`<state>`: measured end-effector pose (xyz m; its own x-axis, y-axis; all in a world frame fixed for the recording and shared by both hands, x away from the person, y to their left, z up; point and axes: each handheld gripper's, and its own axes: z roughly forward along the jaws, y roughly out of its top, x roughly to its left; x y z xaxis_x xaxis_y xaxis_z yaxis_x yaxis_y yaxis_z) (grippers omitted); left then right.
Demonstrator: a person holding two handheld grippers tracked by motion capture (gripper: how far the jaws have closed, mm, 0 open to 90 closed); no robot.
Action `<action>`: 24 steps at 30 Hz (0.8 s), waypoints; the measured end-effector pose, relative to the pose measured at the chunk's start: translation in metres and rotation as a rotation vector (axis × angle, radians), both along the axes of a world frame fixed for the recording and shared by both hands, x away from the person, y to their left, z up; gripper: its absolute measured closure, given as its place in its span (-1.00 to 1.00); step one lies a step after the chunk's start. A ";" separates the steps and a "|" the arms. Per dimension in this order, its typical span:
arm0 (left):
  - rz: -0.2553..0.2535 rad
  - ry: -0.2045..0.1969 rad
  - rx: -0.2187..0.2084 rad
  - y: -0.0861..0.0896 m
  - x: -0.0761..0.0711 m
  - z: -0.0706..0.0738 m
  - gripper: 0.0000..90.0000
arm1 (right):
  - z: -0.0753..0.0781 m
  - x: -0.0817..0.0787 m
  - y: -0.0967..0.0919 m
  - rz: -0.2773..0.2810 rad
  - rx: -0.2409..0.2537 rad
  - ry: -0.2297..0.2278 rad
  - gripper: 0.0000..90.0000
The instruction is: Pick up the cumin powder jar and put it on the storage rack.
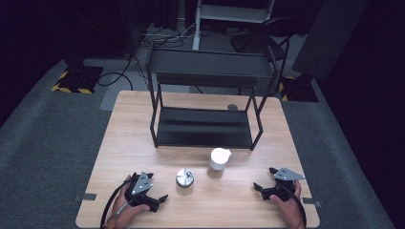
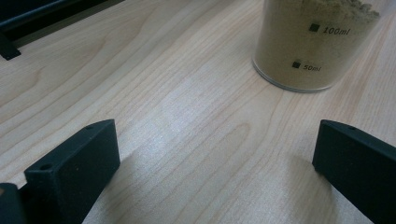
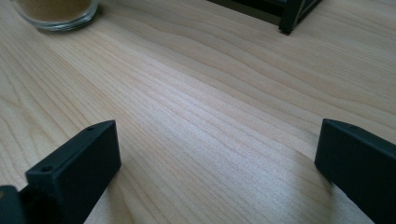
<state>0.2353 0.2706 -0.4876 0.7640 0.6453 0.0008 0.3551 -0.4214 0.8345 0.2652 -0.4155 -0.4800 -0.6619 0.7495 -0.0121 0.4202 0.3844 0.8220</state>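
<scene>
A short clear cup (image 1: 184, 179) with a silvery top stands near the table's front middle. In the left gripper view this cup (image 2: 313, 42) carries 50ml and 100ml marks and holds tan powder. A taller cup (image 1: 219, 162), white on top and tan below, stands just right of it and behind; its base (image 3: 56, 11) appears at the far left of the right gripper view. My left gripper (image 1: 156, 187) rests open on the wood left of the short cup, with bare table between its jaws. My right gripper (image 1: 265, 179) lies open at the front right, nothing between its jaws.
A black two-tier rack (image 1: 205, 126) stands on the far half of the wooden table (image 1: 124, 143); one of its feet (image 3: 289, 21) is ahead of the right gripper. Hands hold both grippers at the near edge. Dark floor, cables and stands lie beyond the table.
</scene>
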 end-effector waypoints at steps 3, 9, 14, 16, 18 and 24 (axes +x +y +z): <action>0.001 0.000 0.000 0.000 0.000 0.000 -0.99 | 0.000 0.000 0.000 0.000 0.000 -0.001 -1.00; 0.001 0.000 0.000 0.000 0.000 0.000 -0.99 | 0.000 0.000 0.000 0.000 0.000 -0.001 -1.00; 0.000 0.000 0.000 0.000 0.000 0.000 -0.99 | 0.000 0.000 0.000 -0.001 0.000 0.000 -1.00; -0.002 0.000 0.001 0.000 0.000 0.000 -0.99 | 0.000 0.000 0.000 -0.001 0.000 0.000 -1.00; -0.004 0.001 0.000 0.001 0.000 0.000 -0.99 | 0.000 0.000 0.000 -0.001 0.000 0.000 -1.00; 0.006 0.008 0.022 0.000 -0.002 0.005 -0.99 | 0.000 0.000 0.000 -0.002 0.000 0.000 -1.00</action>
<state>0.2338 0.2704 -0.4822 0.7600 0.6499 0.0085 0.3647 -0.4373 0.8220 0.2648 -0.4151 -0.4800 -0.6604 0.7508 -0.0123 0.4208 0.3836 0.8220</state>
